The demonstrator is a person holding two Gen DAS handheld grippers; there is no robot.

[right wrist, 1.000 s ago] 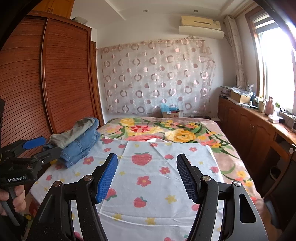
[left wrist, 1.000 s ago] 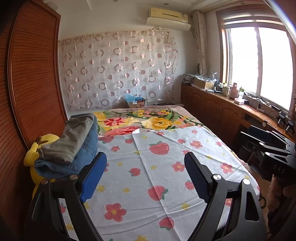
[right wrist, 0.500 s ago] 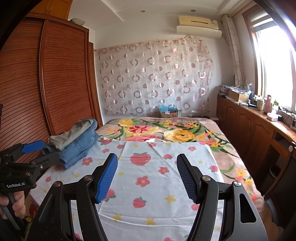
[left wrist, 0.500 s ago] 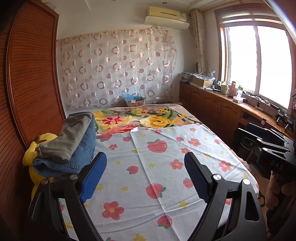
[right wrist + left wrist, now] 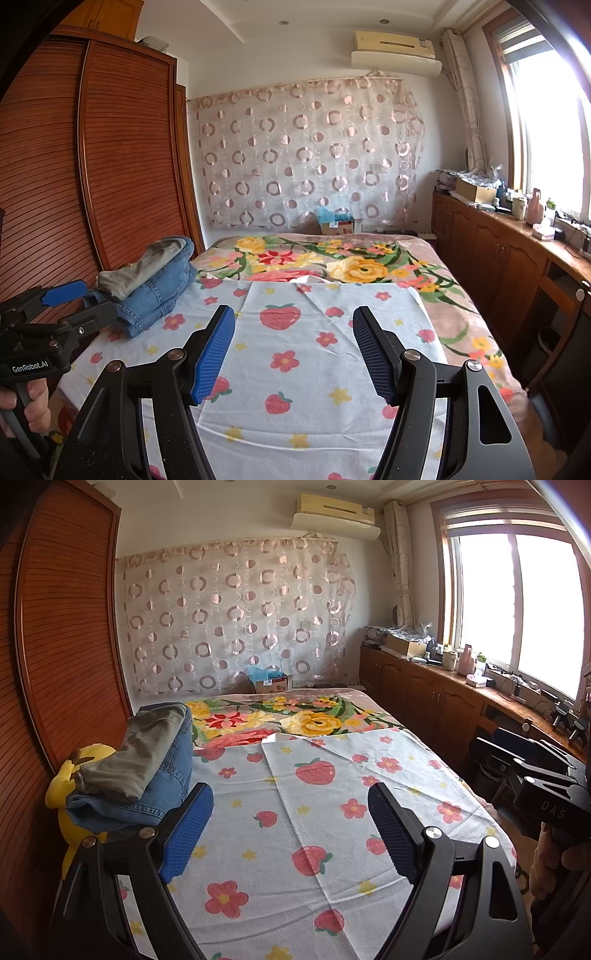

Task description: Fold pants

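Pants (image 5: 147,771) lie folded, olive pair stacked on blue jeans.

Left gripper (image 5: 66,295) reads "GenRobot.AI"; right gripper (image 5: 532,760) reads "DAS".

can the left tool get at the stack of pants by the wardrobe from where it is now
Probably yes. The left tool is open and holds nothing, and the pants lie just ahead to its left on the bed's edge, with nothing between them.

A home bedroom: a bed (image 5: 436,764) under floral covers, a slatted wooden wardrobe (image 5: 122,155), a wall air conditioner (image 5: 334,515).
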